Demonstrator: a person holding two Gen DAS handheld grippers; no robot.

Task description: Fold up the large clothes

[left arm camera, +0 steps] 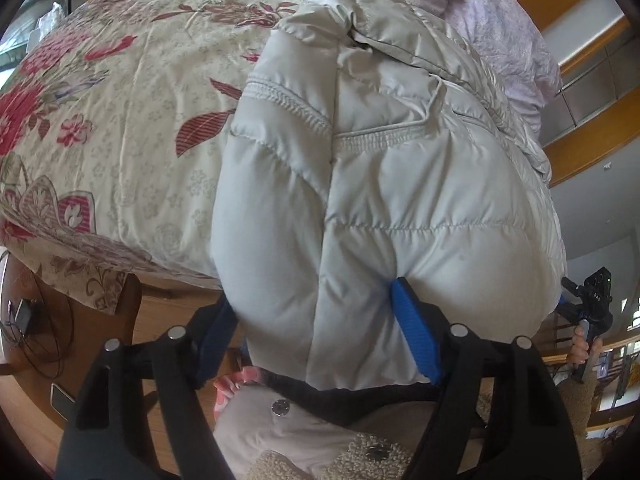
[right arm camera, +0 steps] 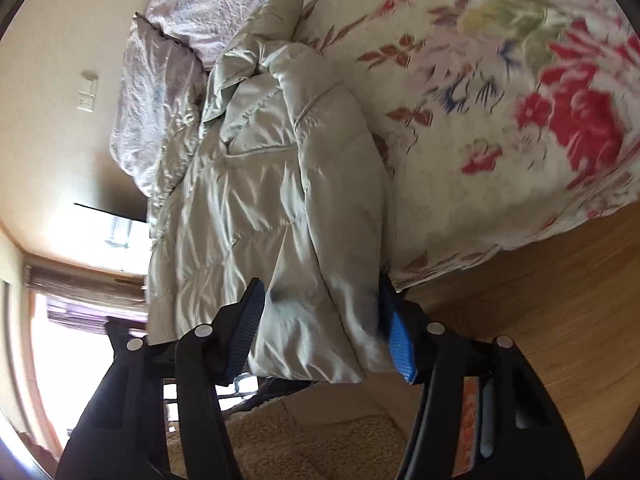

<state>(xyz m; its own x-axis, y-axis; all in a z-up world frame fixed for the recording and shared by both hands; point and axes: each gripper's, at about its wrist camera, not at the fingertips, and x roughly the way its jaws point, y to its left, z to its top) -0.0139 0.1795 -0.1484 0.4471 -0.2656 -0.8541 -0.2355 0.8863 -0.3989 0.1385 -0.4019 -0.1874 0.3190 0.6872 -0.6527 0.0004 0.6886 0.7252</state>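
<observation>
A puffy off-white down jacket lies on a bed with a floral cover, and its lower end hangs over the bed's near edge. My left gripper is shut on the jacket's thick lower hem, with its blue pads pressed into the padding. My right gripper is shut on another part of the same jacket at the hem, with blue pads on both sides. The right gripper also shows at the far right of the left wrist view.
A pale lilac quilt lies bunched at the head of the bed. The wooden floor runs beside the bed. Cables and a phone lie on the floor at the left. The person's fleece clothing is close under the grippers.
</observation>
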